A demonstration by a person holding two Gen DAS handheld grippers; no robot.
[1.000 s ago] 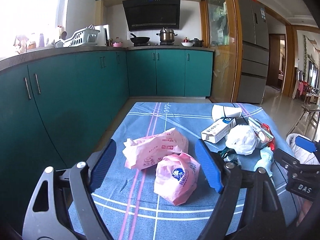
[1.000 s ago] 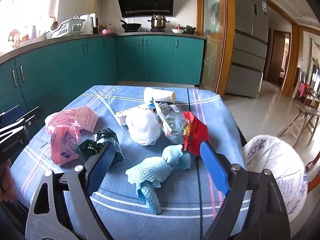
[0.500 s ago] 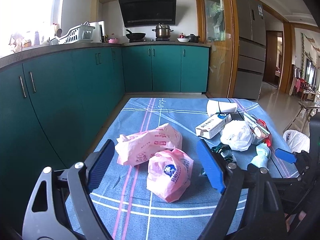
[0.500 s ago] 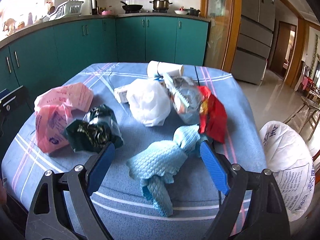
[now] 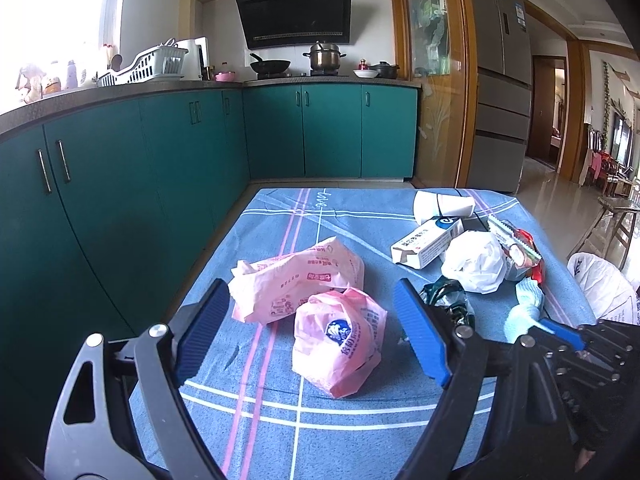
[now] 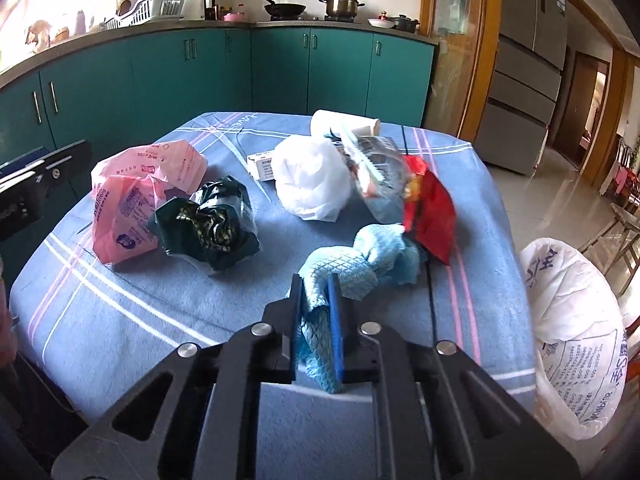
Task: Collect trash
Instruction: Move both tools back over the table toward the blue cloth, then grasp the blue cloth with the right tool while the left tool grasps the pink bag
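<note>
Trash lies on a table with a blue striped cloth [image 6: 132, 320]. My right gripper [image 6: 316, 292] is shut on the near end of a crumpled light-blue cloth [image 6: 352, 264], which still rests on the table; the cloth also shows in the left wrist view [image 5: 524, 312]. My left gripper [image 5: 308, 320] is open and empty, with two pink plastic bags [image 5: 340, 340] [image 5: 300, 276] between its fingers. A dark green wrapper [image 6: 208, 224], a white bag [image 6: 312, 180], a red and clear wrapper [image 6: 428, 208], a small carton [image 5: 428, 240] and a paper cup [image 5: 440, 206] lie further back.
A white sack [image 6: 576, 340] stands open off the table's right edge. Teal kitchen cabinets [image 5: 120, 184] run along the left and back. A fridge [image 5: 500, 92] and a doorway are at the right.
My right gripper moved forward and down and closed on the light-blue cloth. My left gripper stayed open, shifting only slightly over the pink bags.
</note>
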